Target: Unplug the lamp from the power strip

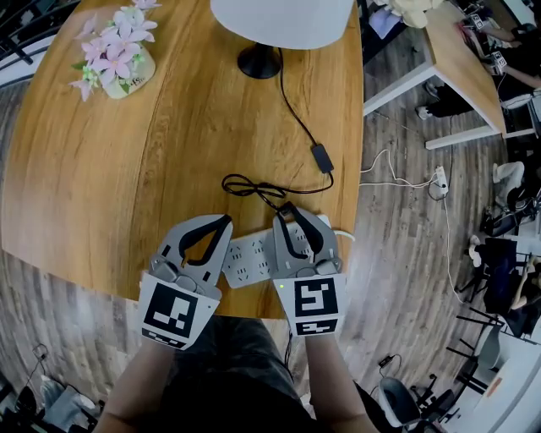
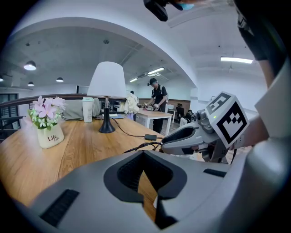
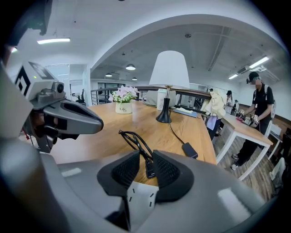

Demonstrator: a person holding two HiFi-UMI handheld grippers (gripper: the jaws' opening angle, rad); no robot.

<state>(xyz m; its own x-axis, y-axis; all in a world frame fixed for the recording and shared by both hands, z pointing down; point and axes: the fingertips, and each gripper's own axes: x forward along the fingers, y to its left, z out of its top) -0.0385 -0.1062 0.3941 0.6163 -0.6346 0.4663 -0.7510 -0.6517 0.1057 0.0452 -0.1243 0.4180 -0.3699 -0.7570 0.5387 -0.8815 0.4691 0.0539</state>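
Black plug [image 3: 149, 168] right where it matters: it sits between the fingers [image 3: 169, 171] of the right gripper [image 1: 302, 228], at the far edge of the white power strip [image 1: 249, 258]. Those fingers are apart, one on each side of the plug. It lies close against one pad, and a sliver of wood shows on the other side, so there is no squeeze on it yet. Whether its prongs are seated in the strip can't be made out.

Over to the left gripper [image 1: 224, 223]. Its fingers are drawn together at the tips with nothing between them, and it sits low over the near end of the strip, just beside the right one.

The strip lies at the near edge of the wooden tabletop [image 1: 127, 169]. From the plug, the cord [image 1: 296, 118] loops once on the wood, passes through an inline switch [image 1: 321, 157] and runs up to the lamp [image 1: 279, 21] at the far side.

Count it up:
- One lamp
- One strip
- One plug
- One switch
- One pot of pink flowers [image 1: 127, 72], well apart at the far left
- Two grippers
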